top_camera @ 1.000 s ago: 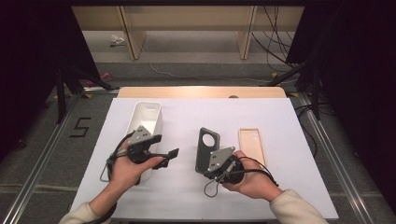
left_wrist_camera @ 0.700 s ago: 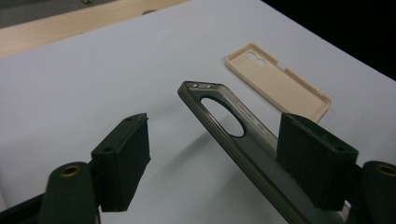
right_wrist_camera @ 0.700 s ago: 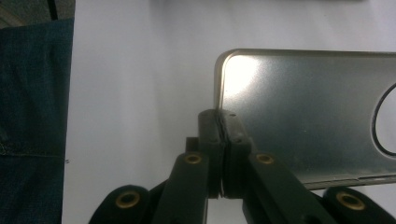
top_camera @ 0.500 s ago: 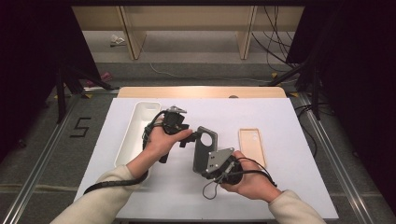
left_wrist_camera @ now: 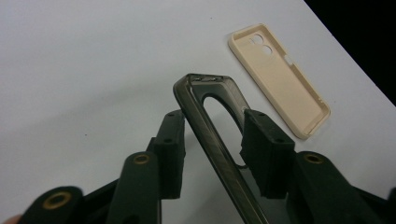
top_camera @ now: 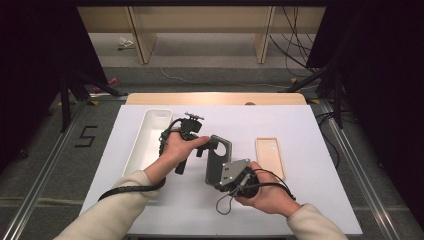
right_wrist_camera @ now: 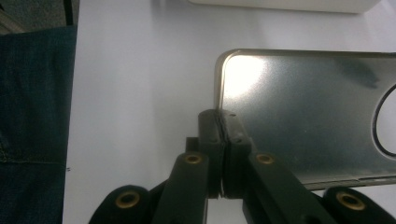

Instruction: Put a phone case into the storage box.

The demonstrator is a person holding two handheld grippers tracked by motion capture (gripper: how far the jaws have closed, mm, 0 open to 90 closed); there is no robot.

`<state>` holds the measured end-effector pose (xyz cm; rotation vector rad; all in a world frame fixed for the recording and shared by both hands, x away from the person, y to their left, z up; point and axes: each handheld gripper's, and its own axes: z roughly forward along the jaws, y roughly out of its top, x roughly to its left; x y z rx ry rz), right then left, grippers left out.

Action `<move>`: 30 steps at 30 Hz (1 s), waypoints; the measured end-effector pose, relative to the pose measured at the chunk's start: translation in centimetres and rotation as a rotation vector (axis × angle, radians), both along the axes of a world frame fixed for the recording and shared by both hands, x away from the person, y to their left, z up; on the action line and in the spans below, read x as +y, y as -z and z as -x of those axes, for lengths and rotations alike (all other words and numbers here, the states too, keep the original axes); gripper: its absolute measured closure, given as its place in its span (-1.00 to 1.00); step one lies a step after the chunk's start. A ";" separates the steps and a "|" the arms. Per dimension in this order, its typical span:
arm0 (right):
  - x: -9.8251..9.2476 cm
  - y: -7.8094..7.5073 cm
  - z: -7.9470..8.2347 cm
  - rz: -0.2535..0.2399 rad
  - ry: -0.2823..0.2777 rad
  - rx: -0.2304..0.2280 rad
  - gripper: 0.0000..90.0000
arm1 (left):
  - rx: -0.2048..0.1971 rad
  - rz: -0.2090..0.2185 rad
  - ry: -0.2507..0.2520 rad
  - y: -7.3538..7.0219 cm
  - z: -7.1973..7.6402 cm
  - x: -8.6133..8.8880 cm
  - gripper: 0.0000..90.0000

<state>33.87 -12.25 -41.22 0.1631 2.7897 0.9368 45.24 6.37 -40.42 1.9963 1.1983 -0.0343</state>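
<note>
The dark phone case (top_camera: 218,159) is the thing in play: you hold it on edge above the white worktop (top_camera: 310,200), near its middle, its camera cut-out toward the far end. Your right gripper (right_wrist_camera: 220,140) has its jaws pressed together on the case's near edge, close to a corner, so the thin wall is pinched flat between the pads. Your left gripper (left_wrist_camera: 212,144) has come to the far end of the case with its jaws apart, one on each side of the wall beside the cut-out — straddling it, and I cannot tell whether either pad touches yet.

Judging by the glossy, see-through look and thin walls, this case is light and bendy, probably slippery too. It should flex rather than break, but a pinch at one corner lets it twist. Take hold on the rim, not across the open cut-out, where the material is weakest — a second grip near the far end would steady it.

Just right of the dark case a beige phone case (top_camera: 269,156) lies flat, open side up. Left of it, beyond your left hand (top_camera: 176,150), stands a long white tray (top_camera: 145,142).
</note>
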 end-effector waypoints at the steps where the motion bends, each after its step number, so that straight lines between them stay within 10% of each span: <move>1: 0.0 0.0 0.0 0.001 -0.001 0.000 0.98 | 0.000 0.000 0.000 0.0 0.0 0.0 0.41; 10: 0.3 0.6 0.0 0.027 -0.010 -0.004 0.98 | 0.053 0.135 -0.048 -0.2 0.5 0.1 0.67; 17: 0.7 1.0 0.0 0.054 -0.010 -0.025 0.98 | 0.021 0.182 -0.047 -1.0 1.4 -0.4 0.80; 24: -0.1 0.8 -0.6 -0.024 0.112 -0.081 0.30 | -0.178 0.093 -0.014 -2.1 2.6 -0.6 0.81; 30: -1.3 0.5 -1.5 -0.114 0.215 -0.067 -0.19 | -0.257 0.091 -0.028 -1.9 3.0 0.6 0.81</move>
